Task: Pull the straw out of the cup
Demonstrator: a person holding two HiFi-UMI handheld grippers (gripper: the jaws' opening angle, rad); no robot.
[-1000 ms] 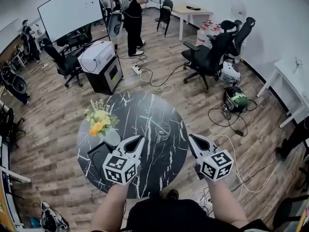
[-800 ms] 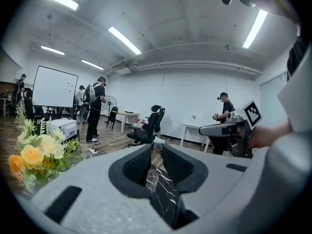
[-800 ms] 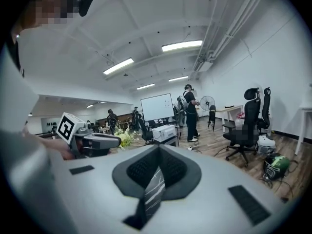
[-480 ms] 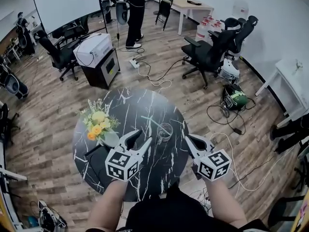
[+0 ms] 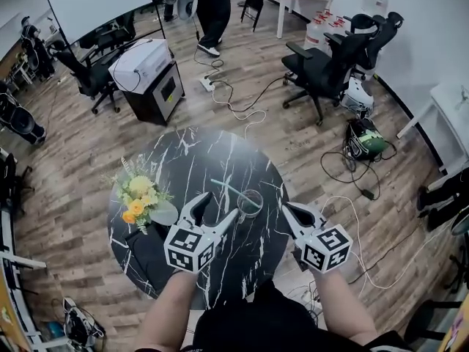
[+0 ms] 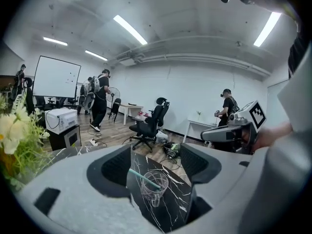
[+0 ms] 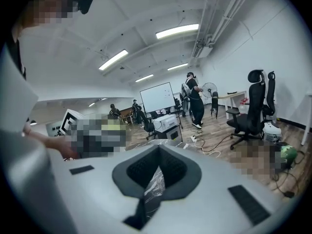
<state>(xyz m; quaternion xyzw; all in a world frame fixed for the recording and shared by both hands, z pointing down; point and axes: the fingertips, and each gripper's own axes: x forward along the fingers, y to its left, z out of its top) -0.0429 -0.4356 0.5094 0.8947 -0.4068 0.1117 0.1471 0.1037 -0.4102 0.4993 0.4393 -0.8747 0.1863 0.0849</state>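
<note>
A clear cup [image 5: 250, 201] stands on the round black marble table [image 5: 198, 160], right of centre, with a teal straw [image 5: 229, 191] leaning out of it to the left. My left gripper [image 5: 221, 204] is just left of the cup and short of it; its jaws are opening and nothing is between them. In the left gripper view the cup [image 6: 155, 186] and straw [image 6: 144, 178] show ahead between the left gripper's [image 6: 156, 156] spread jaws. My right gripper [image 5: 287, 208] hangs right of the cup, shut and empty. In the right gripper view the cup [image 7: 155, 182] shows under the right gripper's [image 7: 158, 150] closed tips.
A vase of yellow and orange flowers [image 5: 141, 194] stands at the table's left, with a dark flat thing [image 5: 143, 235] in front of it. Beyond the table are a printer cabinet [image 5: 150, 79], office chairs [image 5: 322, 75], floor cables [image 5: 344, 178] and standing people.
The left jaws went from shut to wide open. Both grippers moved forward and down toward the cup; the right one stayed shut.
</note>
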